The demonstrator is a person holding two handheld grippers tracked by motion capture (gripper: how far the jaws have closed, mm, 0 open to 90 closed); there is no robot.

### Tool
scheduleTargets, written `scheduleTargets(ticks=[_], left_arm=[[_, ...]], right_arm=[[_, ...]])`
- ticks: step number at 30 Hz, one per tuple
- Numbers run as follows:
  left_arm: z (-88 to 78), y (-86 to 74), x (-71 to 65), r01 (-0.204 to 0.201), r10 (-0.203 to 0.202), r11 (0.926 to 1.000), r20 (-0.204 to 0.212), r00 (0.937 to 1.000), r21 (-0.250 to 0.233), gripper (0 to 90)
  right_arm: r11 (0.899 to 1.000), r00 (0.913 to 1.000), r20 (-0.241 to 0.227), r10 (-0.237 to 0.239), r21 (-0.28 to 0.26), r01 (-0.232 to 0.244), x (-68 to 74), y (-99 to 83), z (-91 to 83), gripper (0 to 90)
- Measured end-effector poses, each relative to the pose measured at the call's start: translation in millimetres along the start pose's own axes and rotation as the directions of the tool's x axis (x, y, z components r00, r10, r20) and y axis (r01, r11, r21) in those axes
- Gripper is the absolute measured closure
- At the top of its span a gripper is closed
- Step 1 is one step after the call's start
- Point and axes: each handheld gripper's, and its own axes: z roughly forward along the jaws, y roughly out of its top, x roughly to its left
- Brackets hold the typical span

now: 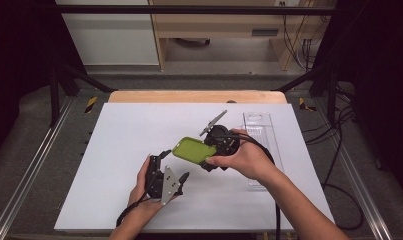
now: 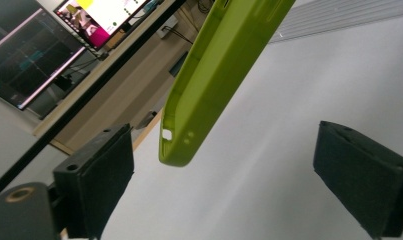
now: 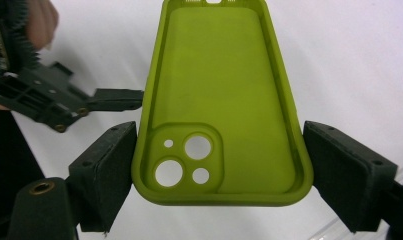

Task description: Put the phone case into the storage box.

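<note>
A lime-green phone case (image 1: 191, 149) hangs above the white table top (image 1: 124, 130), its hollow inside facing up. My right gripper (image 1: 208, 152) is shut on its camera-cutout end, one jaw on each long side (image 3: 221, 165). In the right gripper view the case (image 3: 224, 90) stretches away from me. My left gripper (image 1: 174, 165) stands open just left of and below the case's free end. In the left gripper view the case (image 2: 214, 75) slants down between the wide-apart pads (image 2: 101, 175) without touching them.
A clear plastic tray (image 1: 259, 130) lies at the table's right side, behind the right hand (image 1: 244, 160). A wooden edge (image 1: 194, 96) runs along the far side. Cables (image 1: 339, 150) trail on the floor to the right.
</note>
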Motion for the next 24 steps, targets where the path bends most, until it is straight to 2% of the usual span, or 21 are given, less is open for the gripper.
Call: scheduleTargets(ticks=[5,8,13,24], left_arm=[[1.6,4.5,-1.5,-0.064,0.065,0.9979,-0.047,0.9968,0.008,15.6],[4.3,5.7,-1.2,-0.08,0.08,0.9968,-0.068,0.9944,0.009,18.3],[8.2,6.6,-2.3,-0.128,0.13,0.9914,-0.094,0.987,0.024,26.7],[14.8,5.6,-4.4,-0.156,0.159,0.987,-0.088,0.9834,0.04,38.1]], right_arm=[[1.0,0.9999,-0.011,-0.01,0.001,0.01,4.0,0.9,-1.0,17.5],[1.0,0.9998,-0.015,-0.011,-0.003,0.011,5.3,2.2,-1.0,17.4],[1.0,0.9996,-0.023,-0.016,-0.006,0.016,6.3,4.7,-0.7,17.4],[1.0,0.9985,-0.052,-0.016,-0.005,0.016,7.9,4.9,0.5,17.3]])
